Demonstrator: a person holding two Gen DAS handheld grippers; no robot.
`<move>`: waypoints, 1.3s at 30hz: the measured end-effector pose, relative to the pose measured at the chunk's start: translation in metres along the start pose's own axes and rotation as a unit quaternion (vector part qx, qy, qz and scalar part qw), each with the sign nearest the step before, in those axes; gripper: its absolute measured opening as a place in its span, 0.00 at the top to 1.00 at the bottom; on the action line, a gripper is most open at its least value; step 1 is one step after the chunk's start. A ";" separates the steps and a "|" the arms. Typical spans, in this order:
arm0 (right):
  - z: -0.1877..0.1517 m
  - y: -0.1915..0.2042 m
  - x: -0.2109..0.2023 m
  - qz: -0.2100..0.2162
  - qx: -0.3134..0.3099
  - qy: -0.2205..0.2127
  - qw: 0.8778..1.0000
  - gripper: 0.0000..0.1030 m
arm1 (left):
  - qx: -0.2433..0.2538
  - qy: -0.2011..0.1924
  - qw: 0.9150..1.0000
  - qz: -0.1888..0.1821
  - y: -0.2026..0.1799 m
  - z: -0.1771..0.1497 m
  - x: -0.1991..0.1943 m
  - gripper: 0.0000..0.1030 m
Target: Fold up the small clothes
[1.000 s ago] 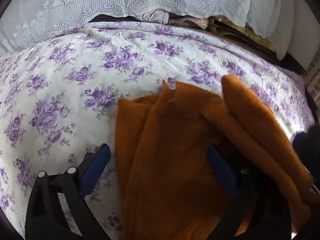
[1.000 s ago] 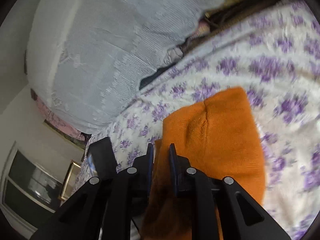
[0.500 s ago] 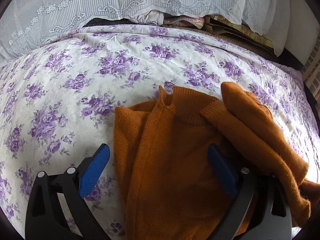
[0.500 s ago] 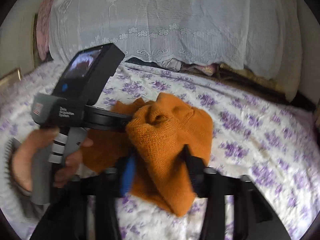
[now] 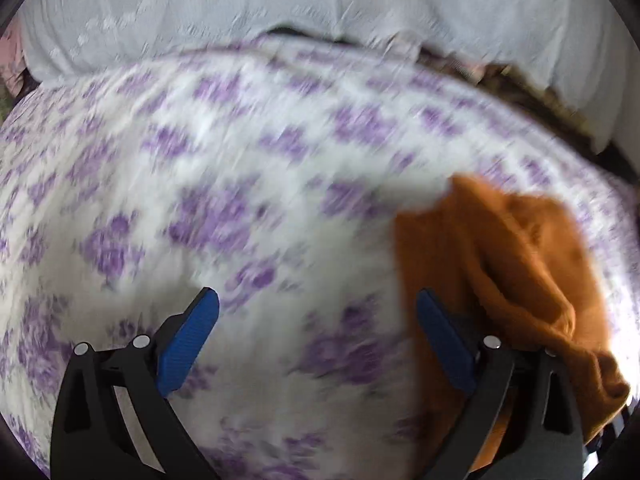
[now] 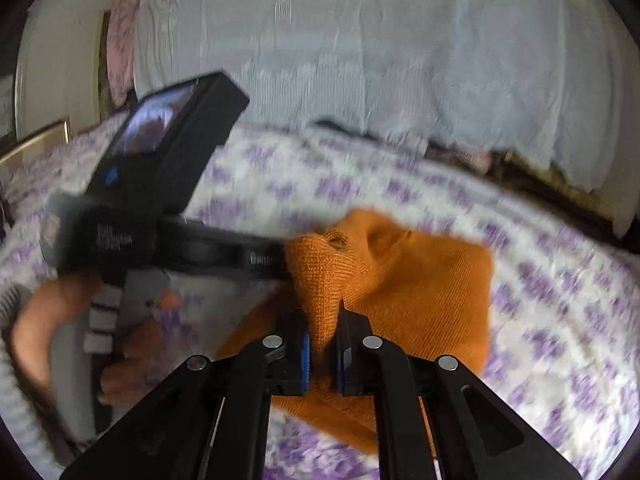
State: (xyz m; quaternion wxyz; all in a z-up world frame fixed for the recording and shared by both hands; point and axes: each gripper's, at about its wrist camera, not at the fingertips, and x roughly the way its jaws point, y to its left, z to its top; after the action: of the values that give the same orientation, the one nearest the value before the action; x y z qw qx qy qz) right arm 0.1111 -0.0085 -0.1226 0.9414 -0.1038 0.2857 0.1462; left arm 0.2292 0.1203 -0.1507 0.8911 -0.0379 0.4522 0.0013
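The bed (image 5: pixel 240 184) with its purple flower sheet fills most of both views, and the orange sweater (image 6: pixel 424 280) lies bunched up on it, not flat. The right hand-held gripper (image 6: pixel 322 354) is squeezed tight on a pinch of the sweater's knit. The left hand-held gripper (image 5: pixel 316 336) has its blue pads wide apart with only sheet between them, and the sweater sits just beside its right pad. Things could go wrong here: the right one holds only a small pinch, so a quick pull could make the knit slip out or stretch. The loose part could also flop over and spoil the fold. Both pictures are very blurry. I cannot tell which part of the sweater is pinched. The person's hand (image 6: pixel 52 320) is smeared, and the sweater's lower edge is cut off behind the black arms.
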 end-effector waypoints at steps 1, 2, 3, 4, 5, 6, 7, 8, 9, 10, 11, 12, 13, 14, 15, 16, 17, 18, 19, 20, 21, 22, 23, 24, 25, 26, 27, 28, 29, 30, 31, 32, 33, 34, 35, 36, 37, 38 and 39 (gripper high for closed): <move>-0.006 0.000 0.011 0.012 0.006 0.031 0.999 0.90 | -0.007 0.004 1.000 0.004 0.003 0.000 0.002 0.07; -0.004 -0.003 0.013 0.023 0.012 0.038 0.999 0.90 | -0.017 0.000 1.000 -0.002 0.007 0.001 0.000 0.07; -0.003 -0.007 0.011 0.032 0.021 0.034 0.999 0.90 | -0.027 -0.012 0.999 -0.016 0.011 0.003 -0.007 0.07; -0.003 -0.009 0.011 0.038 0.026 0.036 0.998 0.88 | -0.032 -0.022 0.999 -0.021 0.013 0.004 -0.013 0.07; -0.005 -0.011 0.014 0.046 0.031 0.046 0.997 0.88 | -0.035 -0.030 0.999 -0.019 0.015 0.004 -0.017 0.07; -0.006 -0.012 0.016 0.051 0.034 0.051 0.997 0.88 | -0.037 -0.041 0.998 -0.012 0.017 0.004 -0.024 0.07; -0.005 -0.011 0.016 0.053 0.033 0.052 0.997 0.86 | -0.037 -0.048 0.998 -0.010 0.016 0.005 -0.027 0.07; -0.007 -0.009 0.015 0.053 0.031 0.051 0.997 0.86 | -0.037 -0.054 0.998 -0.014 0.016 0.005 -0.032 0.07; -0.007 -0.007 0.014 0.054 0.027 0.050 0.997 0.85 | -0.031 -0.062 0.997 -0.025 0.013 0.006 -0.038 0.07; -0.007 -0.007 0.014 0.056 0.024 0.048 0.997 0.83 | -0.023 -0.068 0.997 -0.033 0.008 0.006 -0.043 0.07; -0.007 -0.005 0.012 0.062 0.021 0.046 0.997 0.79 | -0.014 -0.072 0.997 -0.036 0.003 0.007 -0.046 0.07; -0.008 -0.004 0.011 0.072 0.017 0.046 0.996 0.77 | 0.002 -0.080 0.996 -0.036 -0.005 0.006 -0.051 0.06; -0.011 -0.001 0.009 0.080 0.013 0.047 0.996 0.75 | 0.016 -0.086 0.996 -0.034 -0.011 0.005 -0.055 0.05; -0.012 0.000 0.007 0.086 0.008 0.049 0.995 0.74 | 0.031 -0.090 0.995 -0.031 -0.018 0.004 -0.056 0.04; -0.014 0.000 0.005 0.090 0.003 0.052 0.995 0.72 | 0.048 -0.091 0.994 -0.022 -0.026 0.003 -0.055 0.04; -0.015 -0.001 0.003 0.096 0.001 0.054 0.994 0.70 | 0.060 -0.087 0.994 -0.009 -0.031 0.000 -0.052 0.04; -0.016 -0.003 0.000 0.107 -0.002 0.056 0.993 0.69 | 0.064 -0.082 0.995 -0.001 -0.033 -0.001 -0.048 0.04; -0.018 -0.008 -0.006 0.120 -0.005 0.056 0.991 0.68 | 0.066 -0.069 0.995 0.008 -0.035 -0.002 -0.041 0.04; -0.018 -0.012 -0.012 0.132 -0.006 0.055 0.990 0.68 | 0.064 -0.060 0.996 0.009 -0.033 -0.002 -0.036 0.04; -0.019 -0.020 -0.019 0.144 -0.001 0.051 0.988 0.68 | 0.057 -0.053 0.997 0.004 -0.031 -0.002 -0.033 0.04; -0.018 -0.032 -0.028 0.150 0.013 0.043 0.988 0.68 | 0.052 -0.054 0.997 -0.001 -0.030 -0.001 -0.035 0.04; -0.017 -0.042 -0.033 0.149 0.026 0.035 0.988 0.68 | 0.045 -0.061 0.997 -0.006 -0.027 0.001 -0.039 0.04; -0.014 -0.058 -0.039 0.142 0.051 0.021 0.988 0.69 | 0.041 -0.068 0.997 -0.010 -0.025 0.002 -0.043 0.04; -0.010 -0.073 -0.041 0.133 0.078 0.011 0.988 0.73 | 0.035 -0.078 0.996 -0.016 -0.024 0.005 -0.047 0.04; -0.006 -0.084 -0.041 0.120 0.102 0.005 0.987 0.87 | 0.030 -0.086 0.996 -0.019 -0.025 0.010 -0.050 0.04; 0.000 -0.098 -0.036 0.104 0.131 0.002 0.986 0.94 | 0.029 -0.089 0.995 -0.020 -0.027 0.013 -0.051 0.04; 0.005 -0.109 -0.028 0.091 0.153 0.002 0.984 0.94 | 0.029 -0.090 0.995 -0.023 -0.031 0.019 -0.049 0.04; 0.011 -0.117 -0.020 0.079 0.171 0.000 0.982 0.94 | 0.031 -0.090 0.995 -0.026 -0.035 0.021 -0.047 0.04; 0.017 -0.125 -0.010 0.066 0.188 -0.005 0.980 0.95 | 0.036 -0.089 0.995 -0.029 -0.040 0.021 -0.044 0.04; 0.023 -0.131 -0.001 0.056 0.201 -0.007 0.978 0.95 | 0.054 -0.083 0.995 -0.025 -0.049 0.019 -0.037 0.04; 0.029 -0.135 0.011 0.049 0.213 -0.007 0.976 0.95 | 0.073 -0.075 0.994 -0.013 -0.057 0.015 -0.030 0.04; 0.031 -0.137 0.024 0.050 0.220 0.001 0.974 0.95 | 0.095 -0.065 0.993 0.008 -0.066 0.011 -0.021 0.04; 0.030 -0.138 0.038 0.062 0.230 0.018 0.971 0.94 | 0.116 -0.054 0.991 0.031 -0.074 0.003 -0.011 0.04; 0.027 -0.139 0.059 0.088 0.243 0.041 0.965 0.94 | 0.119 -0.056 0.990 0.042 -0.075 -0.002 -0.009 0.04; 0.020 -0.136 0.080 0.118 0.249 0.062 0.959 0.94 | 0.116 -0.062 0.990 0.053 -0.075 -0.006 -0.010 0.04; 0.016 -0.129 0.082 0.119 0.235 0.039 0.964 0.94 | 0.114 -0.063 0.989 0.065 -0.073 -0.010 -0.013 0.04; 0.016 -0.122 0.079 0.109 0.212 0.031 0.971 0.94 | 0.109 -0.059 0.991 0.059 -0.069 -0.012 -0.015 0.04; 0.016 -0.119 0.075 0.107 0.203 0.032 0.973 0.94 | 0.101 -0.055 0.992 0.050 -0.066 -0.015 -0.016 0.04; 0.016 -0.118 0.072 0.108 0.193 0.034 0.975 0.94 | 0.088 -0.049 0.994 0.039 -0.061 -0.017 -0.017 0.04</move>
State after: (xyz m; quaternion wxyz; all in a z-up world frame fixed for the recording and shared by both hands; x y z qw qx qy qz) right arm 0.2160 -0.0990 -0.1369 0.9122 0.1060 0.3496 0.1855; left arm 0.2082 0.0589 -0.1429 0.9112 0.0588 0.4076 -0.0016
